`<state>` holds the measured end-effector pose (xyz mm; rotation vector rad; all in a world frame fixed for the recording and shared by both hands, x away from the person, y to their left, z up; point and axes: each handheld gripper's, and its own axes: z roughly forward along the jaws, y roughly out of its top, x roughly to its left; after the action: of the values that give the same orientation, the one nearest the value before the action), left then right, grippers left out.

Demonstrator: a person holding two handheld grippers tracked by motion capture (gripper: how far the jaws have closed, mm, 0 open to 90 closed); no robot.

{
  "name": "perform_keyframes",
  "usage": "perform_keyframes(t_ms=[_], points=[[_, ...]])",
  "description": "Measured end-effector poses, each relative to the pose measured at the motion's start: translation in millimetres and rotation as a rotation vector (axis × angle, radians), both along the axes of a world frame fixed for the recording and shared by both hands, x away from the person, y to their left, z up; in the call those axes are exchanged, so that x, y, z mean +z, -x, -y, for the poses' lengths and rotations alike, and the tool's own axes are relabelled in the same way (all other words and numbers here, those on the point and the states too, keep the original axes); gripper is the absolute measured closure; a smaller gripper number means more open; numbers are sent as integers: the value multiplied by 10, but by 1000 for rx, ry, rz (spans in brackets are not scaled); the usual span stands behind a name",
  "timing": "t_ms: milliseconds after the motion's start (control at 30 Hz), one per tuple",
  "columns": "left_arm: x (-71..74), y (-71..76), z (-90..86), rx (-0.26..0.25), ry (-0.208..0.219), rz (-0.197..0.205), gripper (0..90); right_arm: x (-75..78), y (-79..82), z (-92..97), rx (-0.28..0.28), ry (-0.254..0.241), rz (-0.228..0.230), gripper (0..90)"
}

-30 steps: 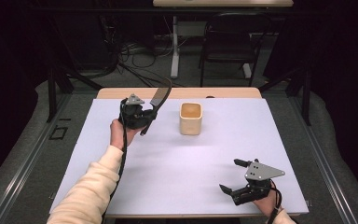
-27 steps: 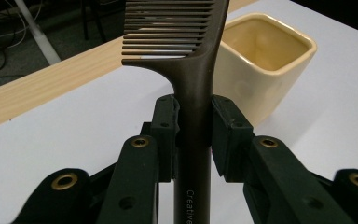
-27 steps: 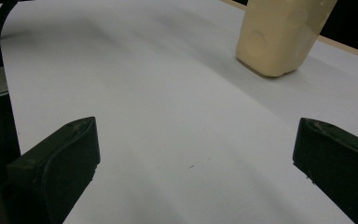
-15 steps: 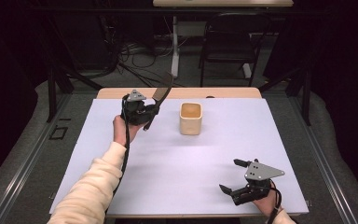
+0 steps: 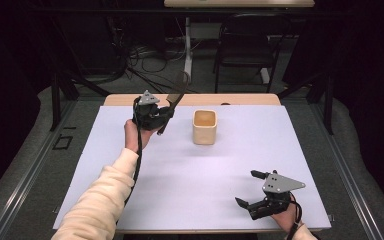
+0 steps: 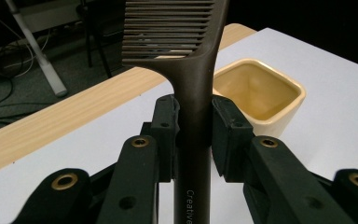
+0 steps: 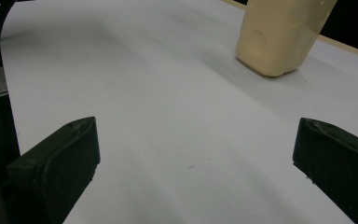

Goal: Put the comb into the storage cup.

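My left gripper is raised above the far left of the white table and is shut on the handle of a dark brown comb. The comb slants up and to the right, teeth end uppermost. In the left gripper view both pads press the handle just below the teeth. A cream square cup stands upright and empty on the table, to the right of that gripper; the same cup lies beyond the comb. My right gripper rests near the front right edge, wide open, with nothing between its jaws.
A strip of bare wooden tabletop runs along the far edge. Beyond it are a dark chair, table legs and cables on the floor. The cup stands well ahead of the right gripper, with bare white surface between.
The left gripper with the comb has shifted slightly towards the cup and the comb has tilted a bit more. The right gripper has kept still.
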<state>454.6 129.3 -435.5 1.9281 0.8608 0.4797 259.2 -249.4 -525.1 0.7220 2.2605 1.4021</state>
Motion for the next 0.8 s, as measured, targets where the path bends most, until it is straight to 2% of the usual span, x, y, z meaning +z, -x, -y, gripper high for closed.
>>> perform_keyframes(t_ms=[800], points=[[155, -121, 200, -16, 37, 54, 722, -1, -2, 4, 3, -1, -2, 1]])
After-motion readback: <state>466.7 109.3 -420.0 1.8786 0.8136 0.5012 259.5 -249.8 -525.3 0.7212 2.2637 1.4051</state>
